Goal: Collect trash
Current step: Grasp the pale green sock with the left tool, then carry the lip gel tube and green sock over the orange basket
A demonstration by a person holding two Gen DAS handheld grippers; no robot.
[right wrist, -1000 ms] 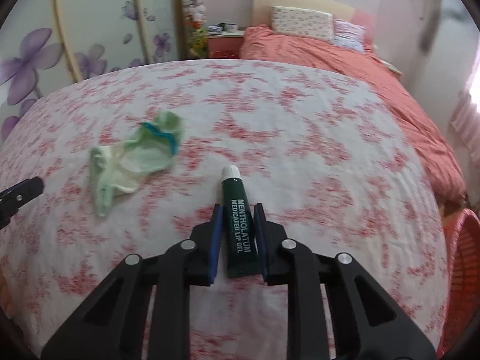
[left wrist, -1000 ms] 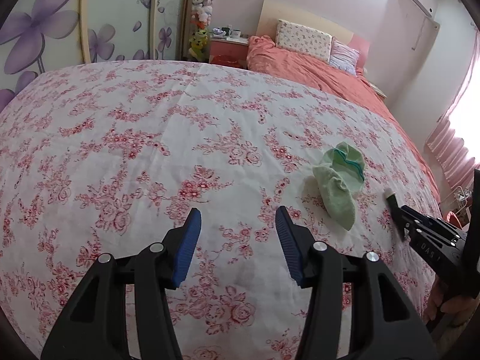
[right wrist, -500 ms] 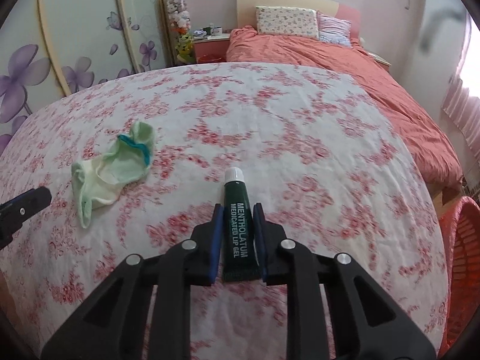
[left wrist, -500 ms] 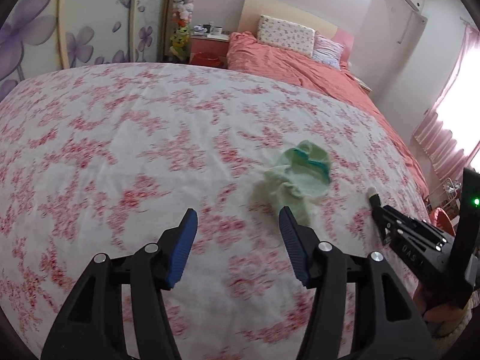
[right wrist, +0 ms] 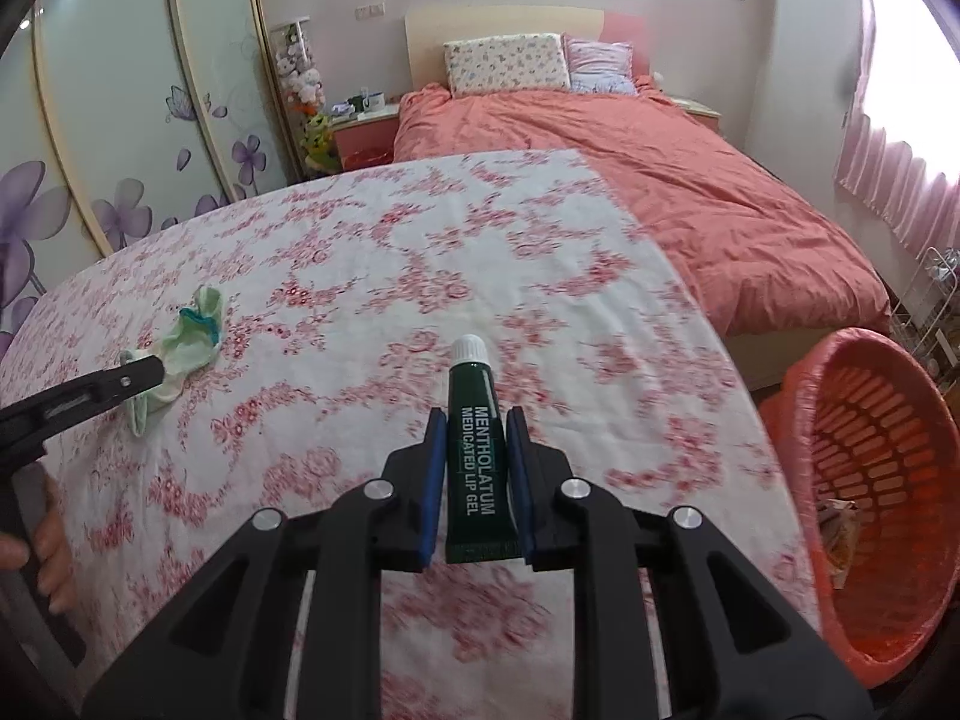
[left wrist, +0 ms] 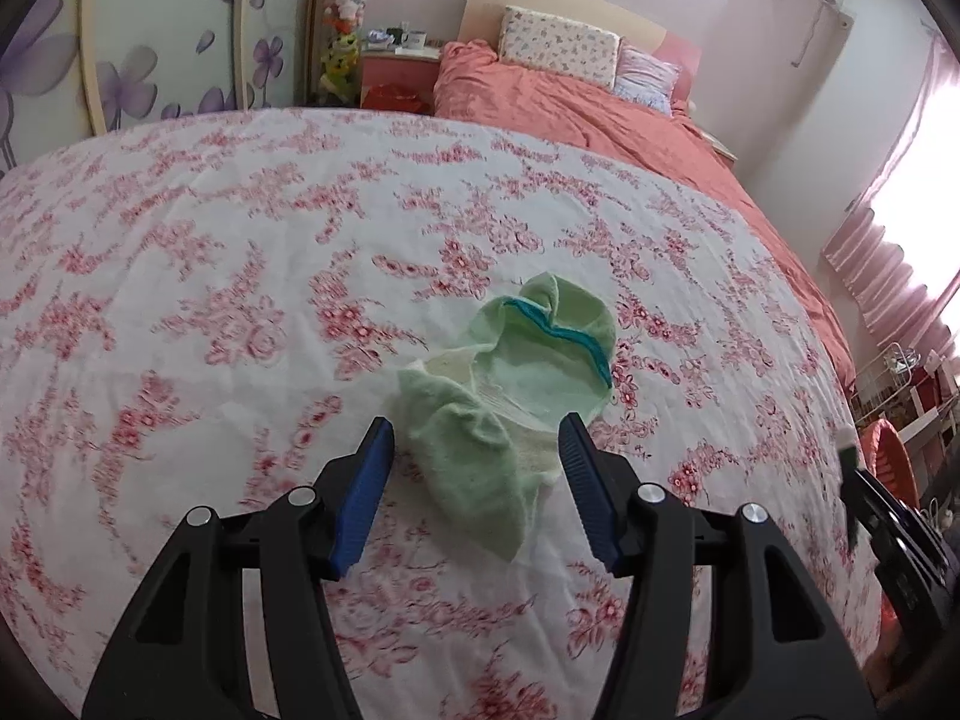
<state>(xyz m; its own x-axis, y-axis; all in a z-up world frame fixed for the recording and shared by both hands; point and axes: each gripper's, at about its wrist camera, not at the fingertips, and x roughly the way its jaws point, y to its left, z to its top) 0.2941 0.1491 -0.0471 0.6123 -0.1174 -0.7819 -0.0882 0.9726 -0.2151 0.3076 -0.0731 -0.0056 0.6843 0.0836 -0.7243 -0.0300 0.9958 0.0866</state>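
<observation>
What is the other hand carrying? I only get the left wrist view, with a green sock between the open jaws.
Observer: The right gripper is shut on a dark green tube of Mentholatum lip gel, white cap pointing forward.
Operator: Is there anywhere to drop it?
Observer: Yes, a red plastic laundry basket stands on the floor off the right edge of the floral sheet.
Operator: Is that basket empty?
Observer: No, some crumpled wrapper-like scraps lie inside it; what they are is unclear.
Operator: Has my left gripper touched the sock?
Observer: From the right wrist view, one finger crosses in front of the sock; contact is unclear.
</observation>
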